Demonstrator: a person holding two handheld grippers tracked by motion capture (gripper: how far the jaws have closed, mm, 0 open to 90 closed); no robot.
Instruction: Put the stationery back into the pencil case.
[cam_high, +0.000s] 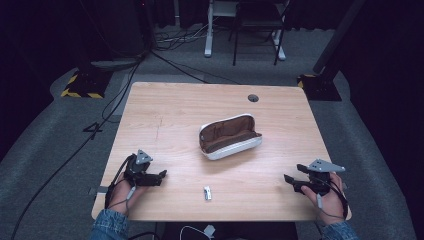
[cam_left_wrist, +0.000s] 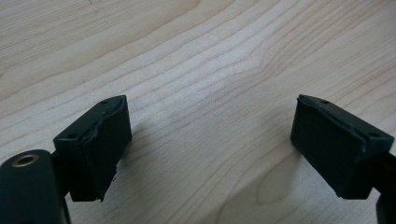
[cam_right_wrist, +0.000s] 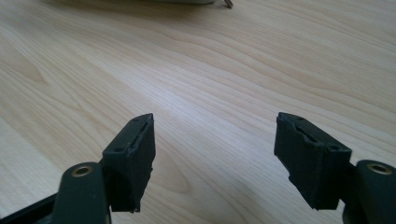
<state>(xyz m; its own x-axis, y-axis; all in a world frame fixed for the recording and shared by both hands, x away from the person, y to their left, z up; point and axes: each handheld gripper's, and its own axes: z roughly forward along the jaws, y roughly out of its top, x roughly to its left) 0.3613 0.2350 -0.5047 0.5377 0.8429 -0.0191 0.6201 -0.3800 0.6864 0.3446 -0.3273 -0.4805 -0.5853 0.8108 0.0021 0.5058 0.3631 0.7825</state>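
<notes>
A white pouch (cam_high: 230, 136) with a brown lining lies unzipped and gaping near the middle of the wooden table (cam_high: 175, 105). A small white and metal object (cam_high: 207, 193) rests near the front edge, between the two hands. My left gripper (cam_high: 161, 177) sits low at the front left, open, its jaws pointing right toward that small object. In the left gripper view the left gripper (cam_left_wrist: 210, 140) has only bare wood between its jaws. My right gripper (cam_high: 291, 181) sits at the front right, open, pointing left. The right gripper (cam_right_wrist: 215, 154) frames bare wood too, with the pouch's edge (cam_right_wrist: 140, 1) at the very top.
A round cable hole (cam_high: 253, 98) sits near the table's far edge. Beyond the table are cables on the grey floor, a chair (cam_high: 257, 25), and stand bases with yellow-black tape (cam_high: 80, 90).
</notes>
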